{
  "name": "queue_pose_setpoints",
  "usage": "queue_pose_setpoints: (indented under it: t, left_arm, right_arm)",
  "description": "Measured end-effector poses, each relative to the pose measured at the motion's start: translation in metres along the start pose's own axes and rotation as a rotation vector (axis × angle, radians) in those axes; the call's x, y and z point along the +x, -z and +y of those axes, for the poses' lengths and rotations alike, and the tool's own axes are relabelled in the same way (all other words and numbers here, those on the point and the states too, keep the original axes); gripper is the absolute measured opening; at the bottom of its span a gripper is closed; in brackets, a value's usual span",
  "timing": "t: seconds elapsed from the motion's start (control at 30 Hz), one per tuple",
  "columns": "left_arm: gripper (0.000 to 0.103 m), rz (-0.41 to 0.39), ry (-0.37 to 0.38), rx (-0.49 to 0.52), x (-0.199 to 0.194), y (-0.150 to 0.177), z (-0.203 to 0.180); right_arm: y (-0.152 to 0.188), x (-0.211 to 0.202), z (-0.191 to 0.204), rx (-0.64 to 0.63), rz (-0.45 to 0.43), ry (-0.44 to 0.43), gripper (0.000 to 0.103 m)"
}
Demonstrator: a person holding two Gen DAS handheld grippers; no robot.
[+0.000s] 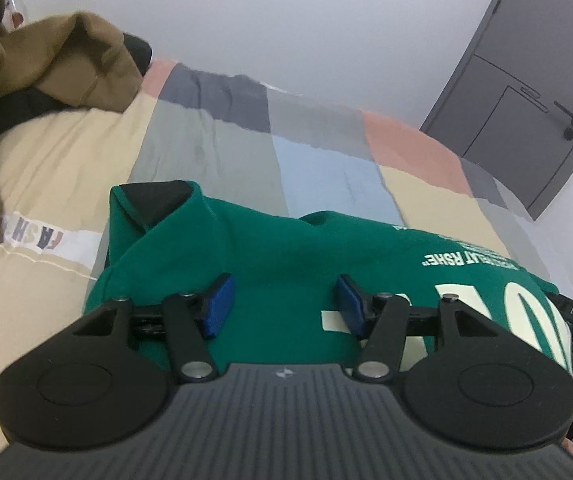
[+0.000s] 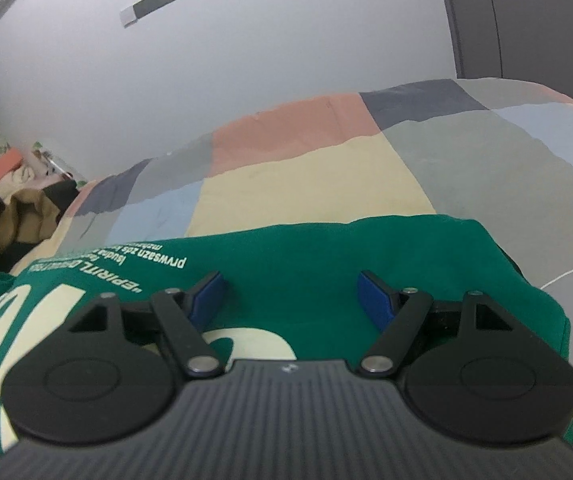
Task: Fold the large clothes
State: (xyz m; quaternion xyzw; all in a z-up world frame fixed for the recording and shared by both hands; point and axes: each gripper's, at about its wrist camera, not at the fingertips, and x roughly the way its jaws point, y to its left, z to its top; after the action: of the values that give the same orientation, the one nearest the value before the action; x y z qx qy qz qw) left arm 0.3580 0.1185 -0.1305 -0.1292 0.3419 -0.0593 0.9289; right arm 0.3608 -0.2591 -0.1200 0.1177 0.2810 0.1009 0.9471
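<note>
Tools: left (image 1: 282, 304), right (image 2: 290, 300) both apart | soft green sweatshirt (image 1: 270, 240) | patchwork quilt (image 2: 306, 176)

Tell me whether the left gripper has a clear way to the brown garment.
Probably yes, though not from where it is. The left gripper hangs open over the green shirt; the brown garment lies far off to the side, with only bare quilt between.
</note>
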Motion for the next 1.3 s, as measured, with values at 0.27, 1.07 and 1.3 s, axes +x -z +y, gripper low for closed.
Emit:
queue_pose_setpoints:
  t: [0.27, 1.07, 1.3]
  left_arm:
    - [0.074, -0.018, 0.087, -0.046, -0.096, 0.016, -0.008]
    - [0.035, 0.041, 0.284, -0.567, -0.079, 0.053, 0.047]
    - [0.021, -0.113, 0.35, -0.427, -0.081, 0.013, 0.034]
  right_arm:
    - [-0.002, -0.081, 0.003, 0.131, -0.047, -0.076, 0.075]
    - [0.063, -0.093, -0.04, 0.786, 0.142, -0.222, 0.054]
    - [0.01, -0.086, -0.026, 0.605, 0.01, -0.299, 0.022]
